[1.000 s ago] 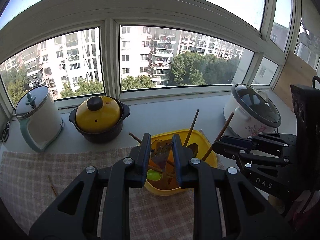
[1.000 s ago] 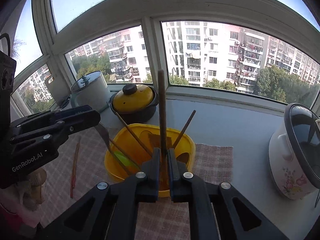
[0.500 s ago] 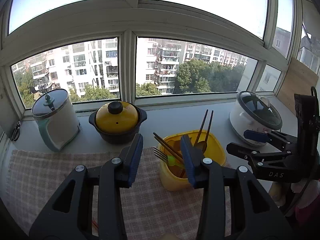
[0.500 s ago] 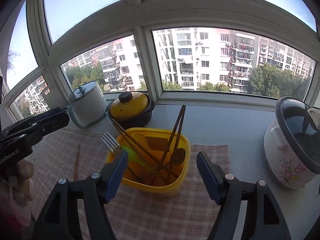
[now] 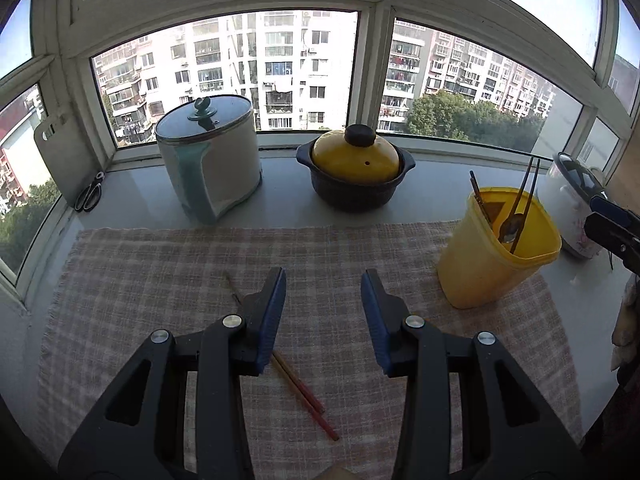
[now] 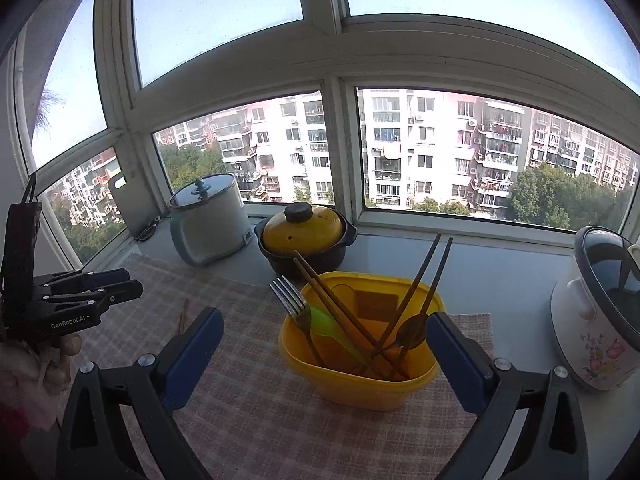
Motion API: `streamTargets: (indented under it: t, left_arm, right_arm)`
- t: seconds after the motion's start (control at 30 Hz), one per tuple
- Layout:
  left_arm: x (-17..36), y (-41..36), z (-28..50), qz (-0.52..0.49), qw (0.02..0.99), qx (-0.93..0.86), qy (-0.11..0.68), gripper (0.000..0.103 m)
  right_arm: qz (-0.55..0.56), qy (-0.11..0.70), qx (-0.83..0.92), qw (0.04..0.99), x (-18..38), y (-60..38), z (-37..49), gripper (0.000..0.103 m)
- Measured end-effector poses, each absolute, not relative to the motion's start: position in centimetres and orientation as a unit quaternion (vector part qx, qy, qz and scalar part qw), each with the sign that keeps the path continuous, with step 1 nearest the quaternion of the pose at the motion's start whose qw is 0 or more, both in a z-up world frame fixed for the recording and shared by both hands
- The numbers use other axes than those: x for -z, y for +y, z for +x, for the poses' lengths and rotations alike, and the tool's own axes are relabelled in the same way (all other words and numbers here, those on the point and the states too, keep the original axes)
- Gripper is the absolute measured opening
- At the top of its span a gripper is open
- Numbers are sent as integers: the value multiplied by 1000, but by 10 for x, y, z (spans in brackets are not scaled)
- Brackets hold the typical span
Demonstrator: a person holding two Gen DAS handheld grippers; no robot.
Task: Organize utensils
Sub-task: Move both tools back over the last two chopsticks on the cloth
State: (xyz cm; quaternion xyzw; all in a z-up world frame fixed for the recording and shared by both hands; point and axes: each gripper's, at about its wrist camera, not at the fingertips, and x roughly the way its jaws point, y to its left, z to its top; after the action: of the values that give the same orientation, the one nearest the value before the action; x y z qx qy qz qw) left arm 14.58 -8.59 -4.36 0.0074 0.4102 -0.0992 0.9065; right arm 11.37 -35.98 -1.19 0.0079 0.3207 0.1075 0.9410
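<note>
The left gripper (image 5: 323,312) stands partly open at lower centre of the left wrist view, nothing between its jaws, which have opened within the last second. A pair of chopsticks (image 5: 304,394) lies on the checked cloth (image 5: 160,280) below it, running from under the left finger toward lower centre; whether the finger touches the pair cannot be told.

The right gripper (image 6: 324,338) stands wide, its jaws having just been opening, and grips nothing. The yellow container (image 6: 360,380) sits between and beyond its fingers at lower centre of the right wrist view, apart from both pads. Inside lean a fork (image 6: 294,308), a green-handled utensil (image 6: 332,328), a spoon (image 6: 412,330) and two pairs of brown chopsticks (image 6: 424,280) (one pair tilts left, the other right).

Behind, on the sill (image 6: 500,276): a yellow-lidded pot (image 6: 304,236), a white cooker (image 6: 208,220), and a floral cooker (image 6: 600,312) at right.
</note>
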Motion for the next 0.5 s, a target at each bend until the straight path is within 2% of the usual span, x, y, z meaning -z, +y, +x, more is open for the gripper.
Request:
streamTargets:
  t: [0.1, 0.17, 0.2, 0.23, 0.4, 0.47, 0.5]
  left_arm:
    - [58, -57, 142, 4, 901, 70, 429, 40]
    - [67, -40, 139, 9, 896, 46, 441, 48]
    - [71, -32, 137, 10, 895, 34, 445, 56]
    - [75, -22, 135, 9, 894, 23, 447, 61]
    - [91, 11, 122, -14, 887, -5, 462, 61]
    - [97, 21, 119, -26, 884, -12, 466, 61]
    - [100, 25, 116, -31, 883, -15, 468, 61]
  right_arm:
    - [-10, 331, -123, 936, 15, -336, 119, 103]
    - [-26, 341, -137, 930, 19, -320, 122, 103]
    - [-32, 345, -142, 927, 21, -311, 124, 103]
    - [-38, 350, -149, 924, 24, -303, 126, 103]
    - [-49, 393, -200, 896, 49, -259, 145, 103]
    - [-43, 418, -221, 880, 63, -243, 156, 98]
    - [-41, 433, -232, 870, 72, -234, 162, 92]
